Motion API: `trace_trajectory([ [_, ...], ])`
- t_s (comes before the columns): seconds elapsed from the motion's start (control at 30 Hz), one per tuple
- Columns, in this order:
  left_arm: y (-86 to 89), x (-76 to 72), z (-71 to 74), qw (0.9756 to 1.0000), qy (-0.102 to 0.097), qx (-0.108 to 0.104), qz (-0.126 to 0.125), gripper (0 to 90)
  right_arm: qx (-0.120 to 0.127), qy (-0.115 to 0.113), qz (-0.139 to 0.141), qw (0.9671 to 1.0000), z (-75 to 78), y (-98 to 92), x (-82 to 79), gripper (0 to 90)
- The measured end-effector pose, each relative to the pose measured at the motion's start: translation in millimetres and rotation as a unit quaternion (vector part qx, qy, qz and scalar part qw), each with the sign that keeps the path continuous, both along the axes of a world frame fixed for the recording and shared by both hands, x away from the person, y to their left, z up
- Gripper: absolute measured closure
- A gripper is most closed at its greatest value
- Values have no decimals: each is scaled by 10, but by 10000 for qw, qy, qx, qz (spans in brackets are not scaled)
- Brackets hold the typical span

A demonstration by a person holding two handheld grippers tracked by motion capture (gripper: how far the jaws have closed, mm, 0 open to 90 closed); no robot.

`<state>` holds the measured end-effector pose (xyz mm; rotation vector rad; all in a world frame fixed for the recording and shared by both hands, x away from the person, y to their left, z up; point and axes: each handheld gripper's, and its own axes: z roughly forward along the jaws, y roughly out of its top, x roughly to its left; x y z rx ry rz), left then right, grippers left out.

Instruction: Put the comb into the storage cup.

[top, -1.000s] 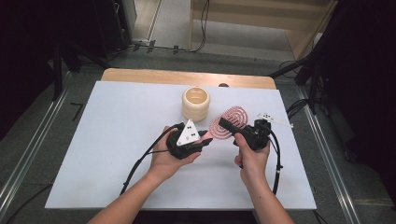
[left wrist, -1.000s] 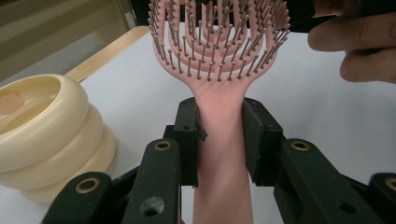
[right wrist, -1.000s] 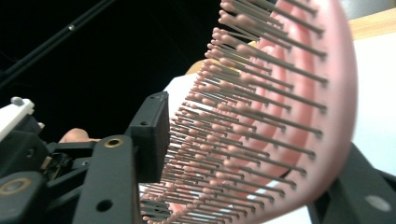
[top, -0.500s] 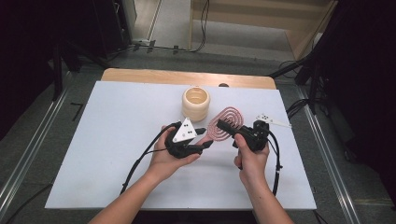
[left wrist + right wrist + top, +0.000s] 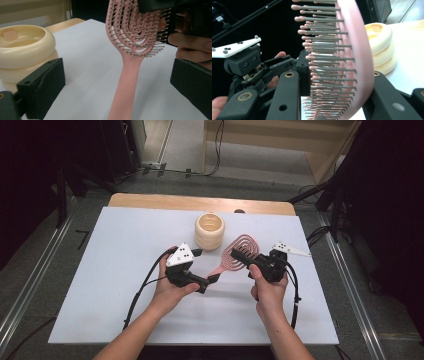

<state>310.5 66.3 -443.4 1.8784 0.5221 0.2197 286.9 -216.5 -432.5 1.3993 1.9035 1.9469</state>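
Brush (image 5: pixel 239 256) hangs above the white surface (image 5: pixel 115 270), its head pinched in the right tongs (image 5: pixel 246 260). Left tongs (image 5: pixel 207 267) have just spread wide, the handle lying free between their jaws, with a cream cup (image 5: pixel 209 230) just beyond.

A cream ringed cup (image 5: pixel 209 231) stood just behind the two grippers; the white table (image 5: pixel 100 285) lay open to the left.

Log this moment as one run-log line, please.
left gripper: jaws just opened, handle between them unpressed | right gripper: shut on pink hairbrush head | cream ribbed cup: upright behind
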Motion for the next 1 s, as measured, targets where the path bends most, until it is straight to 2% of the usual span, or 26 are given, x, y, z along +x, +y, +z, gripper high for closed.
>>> trace_trajectory([
  [0.03, 23, -9, -5, 9999, -50, 13, 88, 0, -10, -18, 2, 10000, 6, 2, 0, 618],
  [0.13, 88, -15, -11, 9999, -77, -42, 99, 0, -33, -65, 9, 10000, 20, 8, 8, 618],
  [0.2, 206, -22, -17, 9997, -112, -203, 116, 0, -71, -112, 5, 9999, 26, 14, 12, 619],
  [0.23, 206, -22, -17, 9997, -112, -203, 116, 0, -102, -127, -1, 9999, 31, 19, 14, 619],
  [0.27, 292, -29, -16, 9993, -158, -294, 162, 0, -127, -124, 17, 9998, 39, 25, 11, 618],
  [0.3, 292, -29, -16, 9993, -158, -294, 162, 0, -127, -124, 17, 9998, 39, 25, 11, 618],
  [0.4, 451, -42, -19, 9986, -227, -373, 294, 0, -206, -182, 19, 9996, 63, 50, 19, 619],
  [0.63, 646, -77, -49, 9977, -330, -315, 492, 0, -198, -228, 29, 9995, 81, 61, 47, 619],
  [0.87, 891, -140, -86, 9959, -530, -207, 706, 0, -225, -286, 52, 9993, 108, 71, 73, 619],
  [1.0, 1026, -161, -119, 9951, -517, -232, 810, 0, -247, -361, 78, 9990, 131, 74, 81, 619],
])
